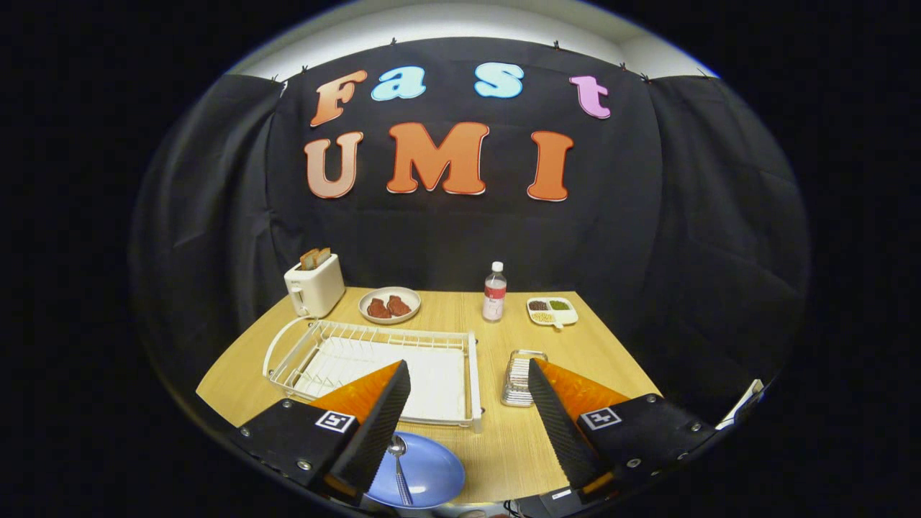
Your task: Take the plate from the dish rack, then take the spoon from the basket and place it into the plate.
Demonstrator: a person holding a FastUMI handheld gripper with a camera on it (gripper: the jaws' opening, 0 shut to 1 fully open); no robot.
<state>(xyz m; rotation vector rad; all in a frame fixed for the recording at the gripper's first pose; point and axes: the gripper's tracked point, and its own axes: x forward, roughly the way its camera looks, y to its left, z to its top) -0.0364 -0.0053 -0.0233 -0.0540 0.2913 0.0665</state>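
Observation:
A blue plate [424, 476] lies on the wooden table [496, 446] at the near edge, below my fingers and toward the left one. A metal spoon [398, 460] rests in the plate with its bowl pointing away from me. The white wire dish rack [374, 363] stands beyond the plate with no dishes in it. A small metal basket [519, 378] sits to the right of the rack, just beyond my right finger. My gripper [469, 378] hangs above the table, open wide, with nothing between its fingers.
At the back of the table stand a white toaster [314, 285] with bread, a plate of red-brown food [389, 305], a water bottle [493, 291] and a divided dish of beans [552, 311]. The table's right edge drops off beside the basket.

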